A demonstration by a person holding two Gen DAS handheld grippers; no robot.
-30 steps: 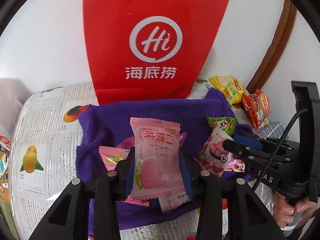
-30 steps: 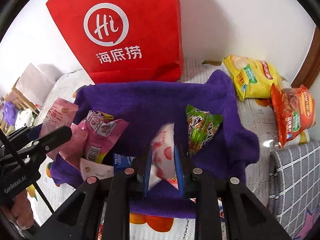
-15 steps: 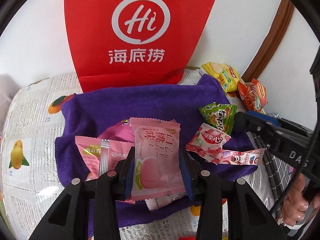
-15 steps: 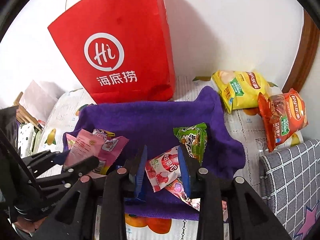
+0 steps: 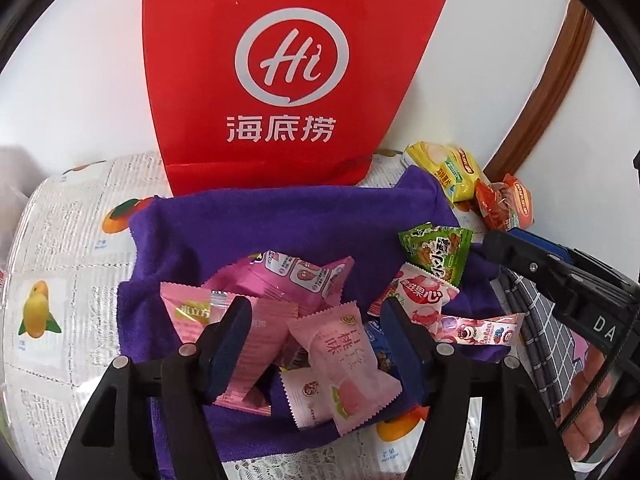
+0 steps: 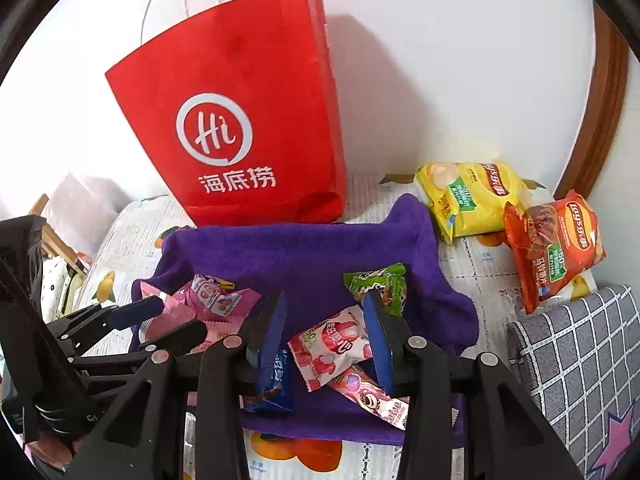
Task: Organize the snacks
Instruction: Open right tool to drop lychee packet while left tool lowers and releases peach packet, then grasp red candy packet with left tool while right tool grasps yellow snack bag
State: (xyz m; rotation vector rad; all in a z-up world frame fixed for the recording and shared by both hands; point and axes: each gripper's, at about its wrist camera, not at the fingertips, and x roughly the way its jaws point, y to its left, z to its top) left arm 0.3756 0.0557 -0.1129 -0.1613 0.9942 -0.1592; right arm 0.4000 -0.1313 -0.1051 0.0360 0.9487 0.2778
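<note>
On my left wrist view, the left gripper [image 5: 316,344] had its jaws spread wide, gripping nothing; the pink peach packet [image 5: 346,372] lay loose between them on the purple towel [image 5: 280,216], among other pink packets.

On my right wrist view, the right gripper [image 6: 326,338] was likewise parted, the lychee candy packet [image 6: 332,346] lying on the towel between its jaws, before the red bag [image 6: 248,128].
</note>
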